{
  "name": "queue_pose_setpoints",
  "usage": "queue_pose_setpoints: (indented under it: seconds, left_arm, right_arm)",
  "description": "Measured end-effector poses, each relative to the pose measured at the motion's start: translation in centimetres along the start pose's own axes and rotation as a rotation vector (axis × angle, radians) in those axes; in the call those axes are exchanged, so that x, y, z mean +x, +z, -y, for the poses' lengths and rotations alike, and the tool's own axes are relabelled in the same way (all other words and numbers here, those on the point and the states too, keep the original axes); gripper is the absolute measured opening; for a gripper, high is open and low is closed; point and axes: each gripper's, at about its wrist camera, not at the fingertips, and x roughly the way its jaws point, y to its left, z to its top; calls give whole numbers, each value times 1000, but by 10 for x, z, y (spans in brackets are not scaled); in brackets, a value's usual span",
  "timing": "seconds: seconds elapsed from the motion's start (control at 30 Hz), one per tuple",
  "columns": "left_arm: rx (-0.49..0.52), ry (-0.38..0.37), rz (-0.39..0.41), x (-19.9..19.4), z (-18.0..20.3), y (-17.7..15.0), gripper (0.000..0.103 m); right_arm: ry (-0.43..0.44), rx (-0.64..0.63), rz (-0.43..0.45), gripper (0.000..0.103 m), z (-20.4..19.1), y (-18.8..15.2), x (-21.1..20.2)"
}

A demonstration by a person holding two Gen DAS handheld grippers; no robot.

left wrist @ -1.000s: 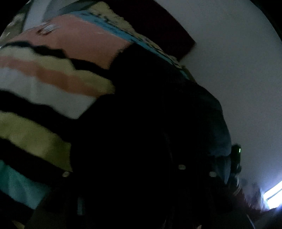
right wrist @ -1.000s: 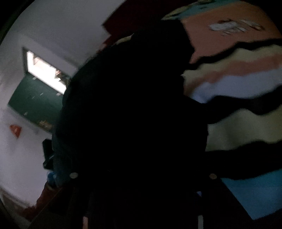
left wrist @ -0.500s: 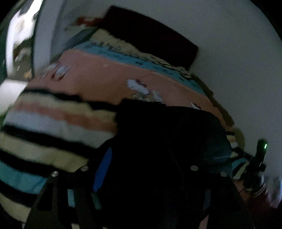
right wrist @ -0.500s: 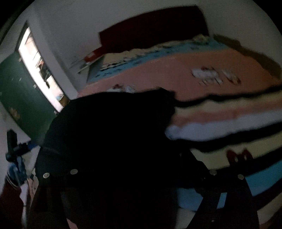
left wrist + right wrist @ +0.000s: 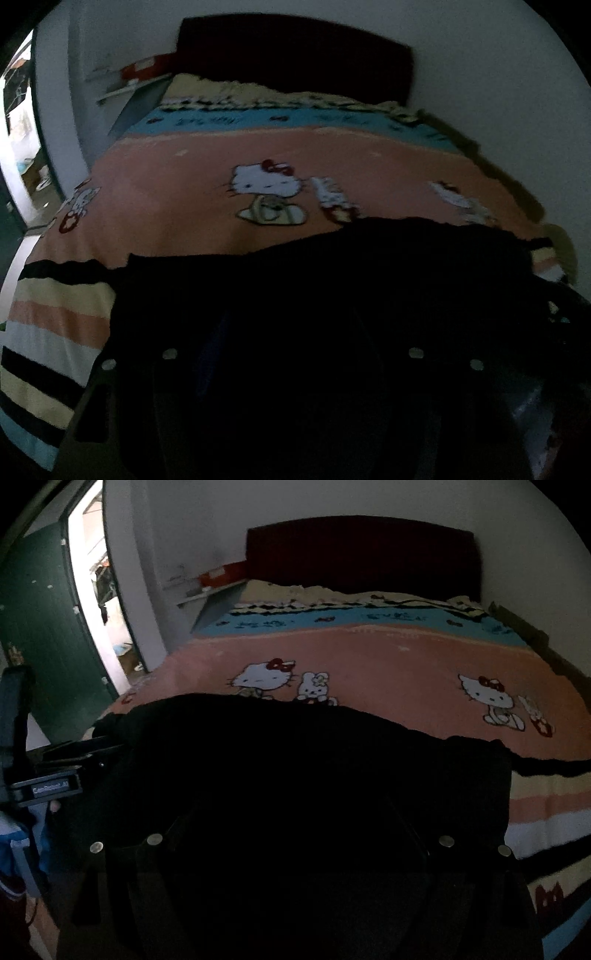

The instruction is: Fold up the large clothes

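Black cloth [image 5: 295, 760] lies on the bed [image 5: 388, 657]; pull its edge flat and even, though I cannot tell if either claw grips it.

Partly legible white lettering, approx. "GenRobot.AI", on the left gripper [image 5: 83, 751] body; nothing else readable.

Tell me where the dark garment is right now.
The dark garment lies across the bed's near end on the striped blanket, below the Hello Kitty prints, filling both wrist views' lower half.
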Motion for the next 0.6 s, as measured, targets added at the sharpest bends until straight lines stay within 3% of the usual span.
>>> queue_pose_setpoints:
  seconds: [0.13, 0.27, 0.4, 0.6]
  left_arm:
    - [-61, -10, -40, 29, -20, 9, 76]
    - [-122, -66, -29, 29, -37, 1, 77]
    - [-152, -62, -26, 15, -57, -14, 77]
    - [-258, -5, -71, -5, -106, -50, 77]
  right_arm:
    - [-25, 3, -14, 90, 3, 19, 26]
    - [-20, 23, -23, 94, 10, 19, 40]
    - [-8, 45, -10, 94, 27, 7, 28]
    - [-52, 166, -43, 94, 83, -33, 1]
